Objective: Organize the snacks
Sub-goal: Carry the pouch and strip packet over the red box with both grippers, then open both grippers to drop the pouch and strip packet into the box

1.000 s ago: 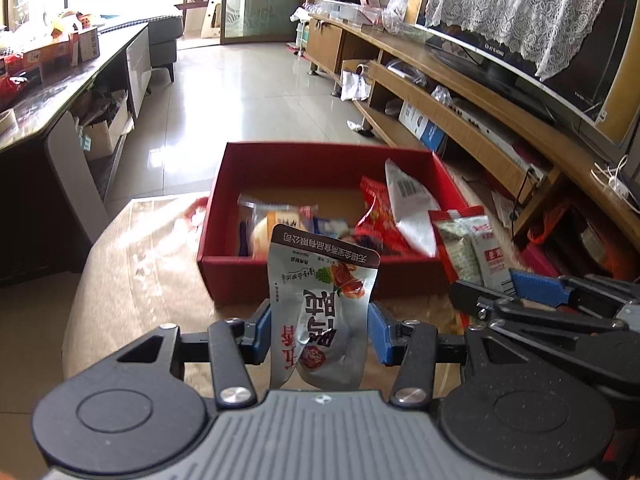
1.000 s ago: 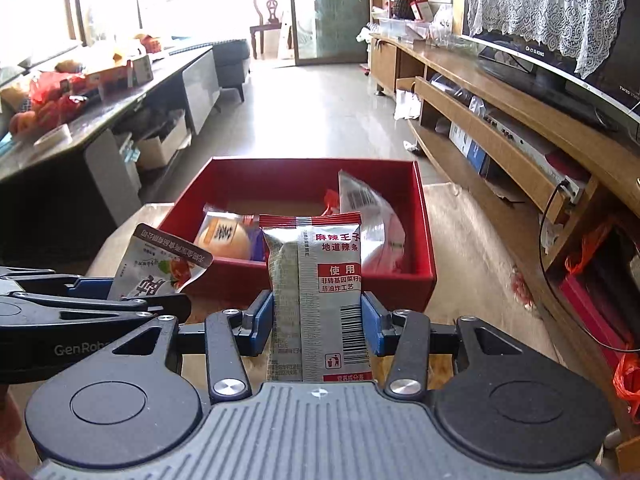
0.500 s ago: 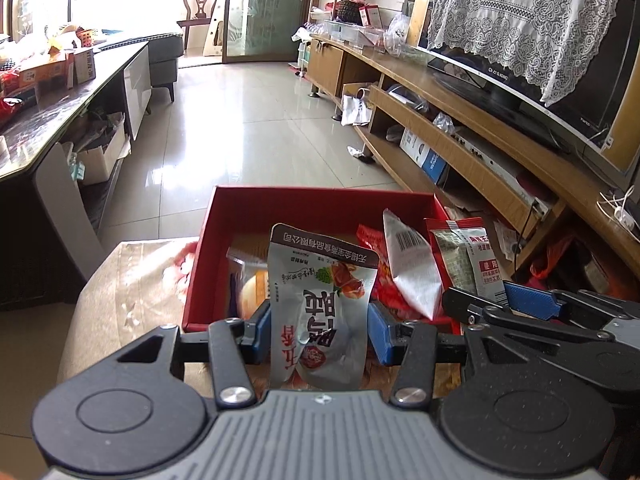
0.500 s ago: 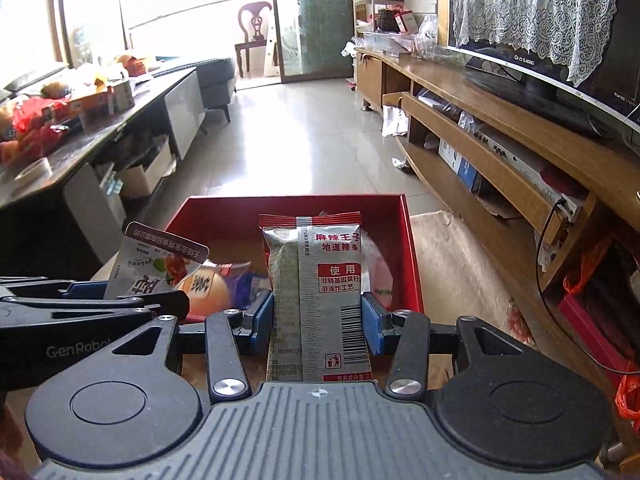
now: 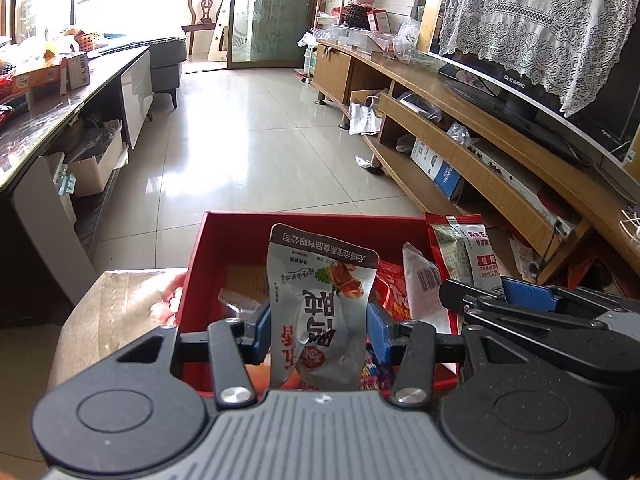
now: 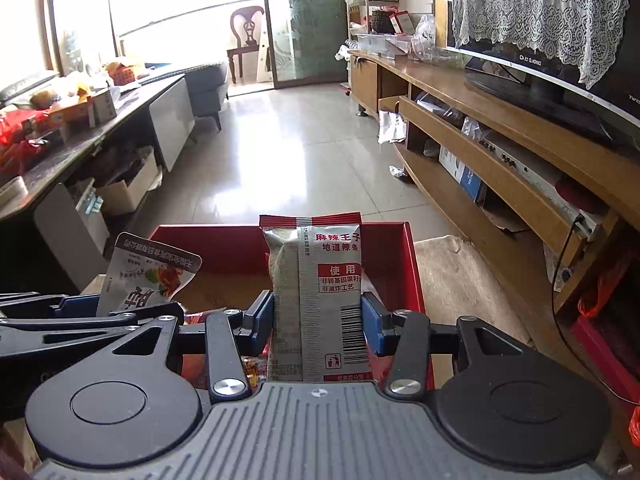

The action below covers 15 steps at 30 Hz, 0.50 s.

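Observation:
My left gripper (image 5: pixel 318 326) is shut on a silver snack pouch (image 5: pixel 322 292) with red characters, held upright over the near part of the red box (image 5: pixel 224 232). My right gripper (image 6: pixel 318 316) is shut on a silver and red spicy-strip packet (image 6: pixel 316 280), held upright over the same red box (image 6: pixel 410 264). Each gripper shows in the other's view: the right one (image 5: pixel 520 300) with its packet (image 5: pixel 464 248), the left one (image 6: pixel 80 312) with its pouch (image 6: pixel 148 272). Several snack packets (image 5: pixel 394 288) lie inside the box.
The box sits on a low tan-covered table (image 5: pixel 116 304). A long wooden TV stand (image 5: pixel 500 160) with a television (image 5: pixel 540 80) runs along the right. A dark cluttered table (image 5: pixel 48 112) stands on the left. Tiled floor (image 5: pixel 260 140) lies beyond the box.
Both grippers have moved forward with their packets and now hang over the red box, which has come closer and lower in both views.

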Each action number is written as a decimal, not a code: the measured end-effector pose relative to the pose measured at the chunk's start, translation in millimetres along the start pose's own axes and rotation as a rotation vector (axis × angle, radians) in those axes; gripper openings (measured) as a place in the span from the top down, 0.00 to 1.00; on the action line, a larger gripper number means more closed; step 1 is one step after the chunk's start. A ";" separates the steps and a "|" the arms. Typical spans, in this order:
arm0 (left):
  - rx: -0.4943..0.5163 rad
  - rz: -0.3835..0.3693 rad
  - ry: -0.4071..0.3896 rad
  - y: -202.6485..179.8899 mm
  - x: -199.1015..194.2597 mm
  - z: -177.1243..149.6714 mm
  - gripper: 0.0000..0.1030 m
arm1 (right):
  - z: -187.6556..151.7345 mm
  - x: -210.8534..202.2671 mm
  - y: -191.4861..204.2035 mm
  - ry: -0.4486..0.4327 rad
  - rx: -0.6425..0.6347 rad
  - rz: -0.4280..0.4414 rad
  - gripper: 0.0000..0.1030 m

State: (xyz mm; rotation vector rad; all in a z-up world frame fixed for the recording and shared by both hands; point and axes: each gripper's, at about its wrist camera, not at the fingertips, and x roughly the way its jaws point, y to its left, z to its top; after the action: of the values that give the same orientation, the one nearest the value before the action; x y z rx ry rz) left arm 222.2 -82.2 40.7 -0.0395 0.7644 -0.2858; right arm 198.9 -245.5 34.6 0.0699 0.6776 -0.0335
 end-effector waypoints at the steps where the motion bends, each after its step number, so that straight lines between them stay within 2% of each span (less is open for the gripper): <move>1: -0.003 0.000 0.003 1.2 4.0 0.3 0.59 | 0.2 3.8 -0.3 -0.001 0.004 0.001 0.48; 15: -0.038 0.008 0.058 15.8 49.7 -8.9 0.59 | -8.3 47.5 6.7 0.017 -0.029 -0.017 0.45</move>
State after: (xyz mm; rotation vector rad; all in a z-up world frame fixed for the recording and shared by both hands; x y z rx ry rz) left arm 254.0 -79.7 -1.6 -0.0639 0.8273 -0.2655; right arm 231.0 -238.5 -1.3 0.0360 0.6954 -0.0397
